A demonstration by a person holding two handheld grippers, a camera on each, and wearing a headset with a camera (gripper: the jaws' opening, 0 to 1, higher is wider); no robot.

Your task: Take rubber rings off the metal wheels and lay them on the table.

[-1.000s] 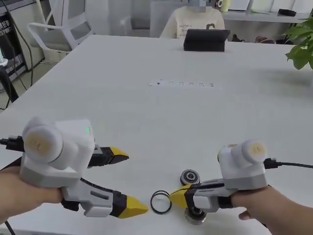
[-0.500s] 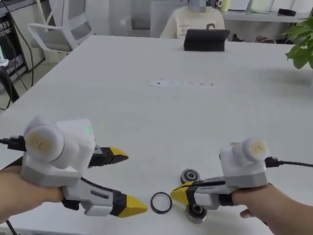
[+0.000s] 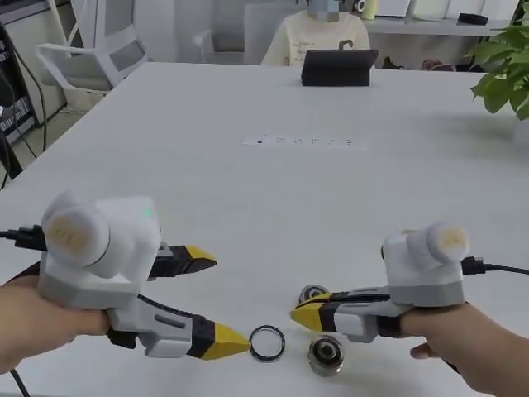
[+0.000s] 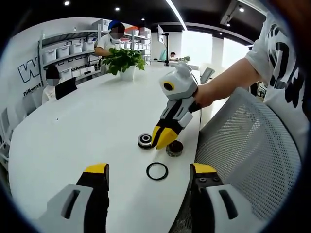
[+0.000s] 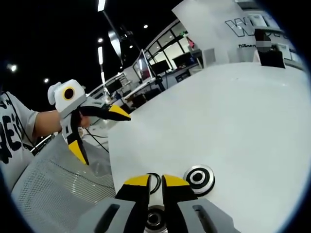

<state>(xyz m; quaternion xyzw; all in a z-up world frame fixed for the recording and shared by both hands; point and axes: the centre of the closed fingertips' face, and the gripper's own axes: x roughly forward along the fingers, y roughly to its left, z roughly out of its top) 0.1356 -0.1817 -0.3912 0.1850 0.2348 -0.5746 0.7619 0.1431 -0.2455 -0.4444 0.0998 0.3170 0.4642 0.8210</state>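
Note:
A loose black rubber ring (image 3: 267, 332) lies flat on the white table (image 3: 273, 198) near its front edge. Right of it stands a metal wheel (image 3: 325, 354), bare silver at its rim. A second wheel (image 3: 311, 292), with a black ring on it, sits just behind, partly hidden by my right gripper (image 3: 302, 314). That gripper hovers shut above the two wheels, holding nothing. My left gripper (image 3: 219, 299) stands open to the left of the ring. Its own view has the ring (image 4: 147, 171) ahead of its jaws, with both wheels (image 4: 145, 141) (image 4: 174, 148) beyond.
The table's front edge runs close below the ring and wheels. A person sits at the far end behind a dark tablet (image 3: 335, 68). A potted plant (image 3: 502, 70) is at the far right, and a mesh chair (image 4: 243, 145) stands beside the table.
My right gripper has risen and drawn slightly right off the near wheel, which now shows whole. The ring, far wheel and left gripper have stayed put. The head camera shifted a little.

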